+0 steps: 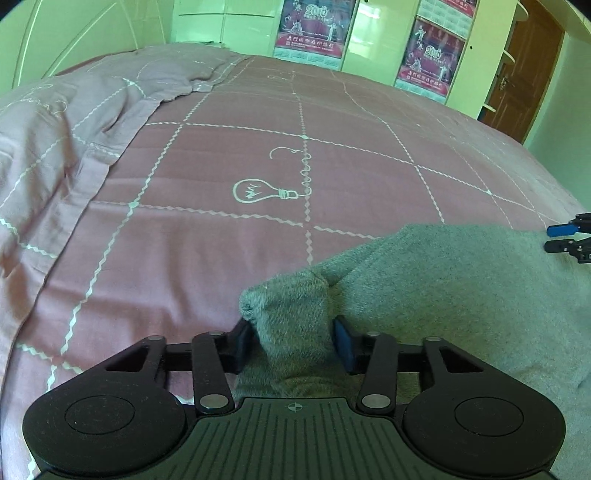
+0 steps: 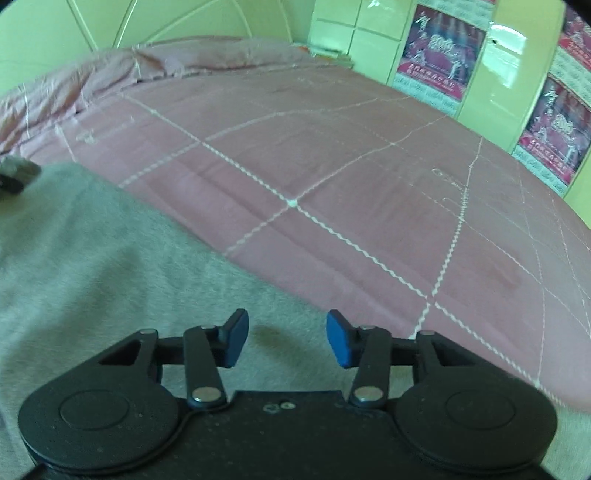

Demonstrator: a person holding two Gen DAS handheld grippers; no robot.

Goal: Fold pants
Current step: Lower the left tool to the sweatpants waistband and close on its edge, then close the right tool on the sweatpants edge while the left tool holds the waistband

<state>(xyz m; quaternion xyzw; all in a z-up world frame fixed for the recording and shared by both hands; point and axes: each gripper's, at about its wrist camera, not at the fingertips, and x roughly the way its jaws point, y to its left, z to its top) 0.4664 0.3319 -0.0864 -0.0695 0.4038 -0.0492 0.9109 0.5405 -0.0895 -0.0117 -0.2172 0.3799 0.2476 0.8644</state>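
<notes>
Grey pants (image 1: pixel 461 288) lie on the pink bed sheet (image 1: pixel 221 240), spread towards the right. My left gripper (image 1: pixel 291 326) is shut on a bunched-up fold of the grey fabric, which fills the gap between its blue pads. In the right wrist view the pants (image 2: pixel 92 258) cover the lower left. My right gripper (image 2: pixel 286 321) hovers over their edge, open, with nothing between its pads. Its fingertips also show at the right edge of the left wrist view as the right gripper (image 1: pixel 565 238), over the far side of the pants.
A crumpled pink duvet (image 1: pixel 74 129) is piled along the left of the bed. Pale wardrobe doors with red posters (image 1: pixel 314 29) stand behind the bed, and a brown door (image 1: pixel 528 74) is at the far right. The sheet has a light-bulb drawing (image 1: pixel 266 192).
</notes>
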